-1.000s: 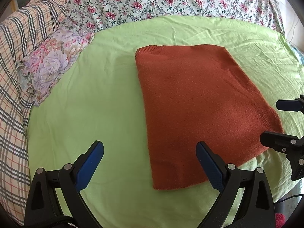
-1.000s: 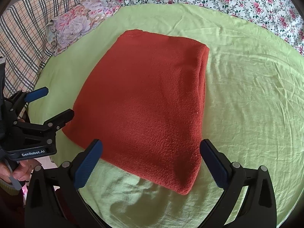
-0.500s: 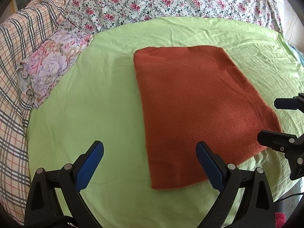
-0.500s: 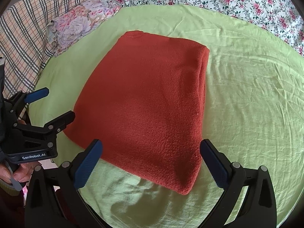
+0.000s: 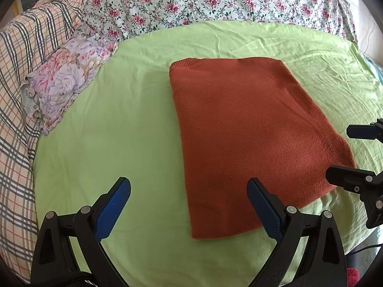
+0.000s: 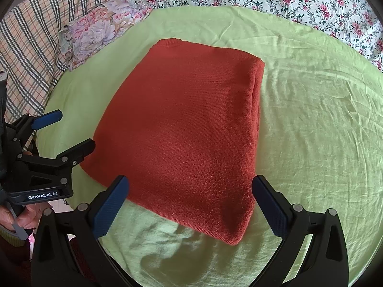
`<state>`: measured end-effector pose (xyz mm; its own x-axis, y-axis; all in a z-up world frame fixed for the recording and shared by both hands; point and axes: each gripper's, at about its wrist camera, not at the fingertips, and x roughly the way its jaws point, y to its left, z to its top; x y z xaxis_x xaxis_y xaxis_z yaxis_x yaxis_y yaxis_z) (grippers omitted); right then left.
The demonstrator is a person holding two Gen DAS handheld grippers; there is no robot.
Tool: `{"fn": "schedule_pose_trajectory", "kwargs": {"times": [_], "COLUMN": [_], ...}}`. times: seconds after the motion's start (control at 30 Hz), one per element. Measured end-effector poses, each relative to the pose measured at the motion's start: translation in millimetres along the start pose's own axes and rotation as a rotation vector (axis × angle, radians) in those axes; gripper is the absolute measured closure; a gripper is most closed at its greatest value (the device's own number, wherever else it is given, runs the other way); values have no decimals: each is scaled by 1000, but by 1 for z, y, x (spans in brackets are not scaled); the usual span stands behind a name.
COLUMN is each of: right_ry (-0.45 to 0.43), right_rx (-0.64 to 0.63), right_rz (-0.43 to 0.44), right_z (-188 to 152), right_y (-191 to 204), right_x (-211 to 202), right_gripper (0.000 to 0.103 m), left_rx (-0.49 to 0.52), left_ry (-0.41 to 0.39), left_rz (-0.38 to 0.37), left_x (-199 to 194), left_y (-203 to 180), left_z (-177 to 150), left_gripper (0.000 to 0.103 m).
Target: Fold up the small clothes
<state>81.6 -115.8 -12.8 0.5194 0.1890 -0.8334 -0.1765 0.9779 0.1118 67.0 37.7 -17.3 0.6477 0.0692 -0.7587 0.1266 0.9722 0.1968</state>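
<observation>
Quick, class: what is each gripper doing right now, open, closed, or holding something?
Left gripper: open, holding nothing, above the green sheet.
Right gripper: open, holding nothing, above the near edge of the folded orange sweater.

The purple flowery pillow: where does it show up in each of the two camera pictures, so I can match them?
Left wrist view: the purple floral pillow lies at the left edge, left of the folded orange sweater.
Right wrist view: the same pillow sits at the upper left, beyond the sweater.
Shared landmark: the sweater on the green sheet, with the pillow off its far left corner.
</observation>
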Motion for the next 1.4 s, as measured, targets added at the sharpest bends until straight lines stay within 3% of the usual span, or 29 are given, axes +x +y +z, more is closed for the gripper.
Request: {"fn": "schedule_pose_trajectory", "kwargs": {"times": [1.4], "right_ry": [1], "right_rx": [-4], "right_rz": [0], "right_z": [1], "right_y": [1], "right_x": [0], "right_gripper": [1], "left_rx": [-6], "left_ry": [1], "left_rz": [-3], "left_x": [0], "left_y": [-3], "left_z": [1], "left_gripper": [5]}}
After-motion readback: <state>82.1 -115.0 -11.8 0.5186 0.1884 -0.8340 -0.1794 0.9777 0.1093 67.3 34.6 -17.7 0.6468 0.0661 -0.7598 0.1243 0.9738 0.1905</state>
